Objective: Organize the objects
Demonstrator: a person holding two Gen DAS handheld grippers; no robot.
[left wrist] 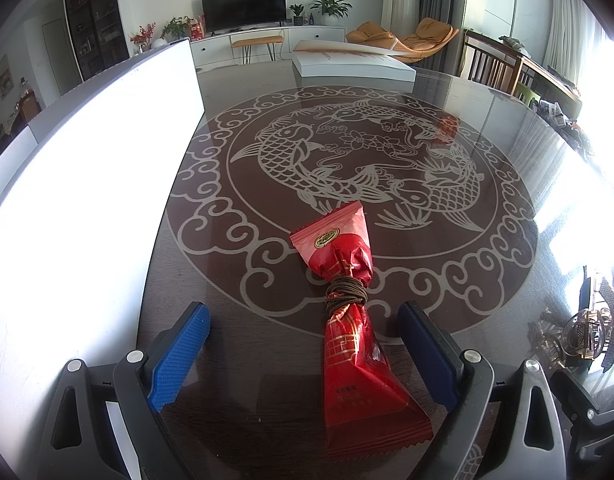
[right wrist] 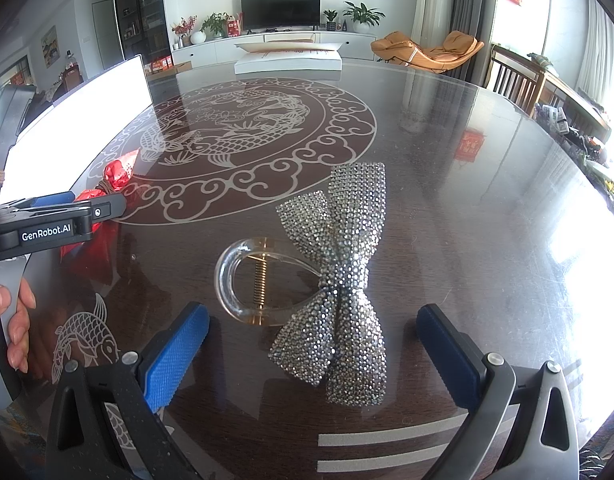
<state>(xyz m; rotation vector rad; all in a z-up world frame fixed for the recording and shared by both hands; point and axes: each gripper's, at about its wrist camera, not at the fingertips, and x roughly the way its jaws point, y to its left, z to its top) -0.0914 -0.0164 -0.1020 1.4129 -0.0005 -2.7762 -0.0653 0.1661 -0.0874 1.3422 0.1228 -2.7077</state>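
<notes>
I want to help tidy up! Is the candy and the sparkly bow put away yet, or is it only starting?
Only starting, it seems. Nothing looks put away yet. The red candy packet lies on the glass table between the open left gripper. The sparkly bow clip lies in front of the open right gripper. Neither is grasped. Both still need picking up, maybe into the white box.

**Around the worktop**

We see a dark glossy worktop [left wrist: 487, 152] with a pale fish-and-cloud pattern. At its far edge lies a white flat box [left wrist: 353, 62]. Beyond stand a television [right wrist: 280, 9] on a white cabinet [right wrist: 211, 49], potted plants [right wrist: 362, 14], an orange lounge chair [right wrist: 427, 50] and wooden chairs [left wrist: 495, 66].
</notes>
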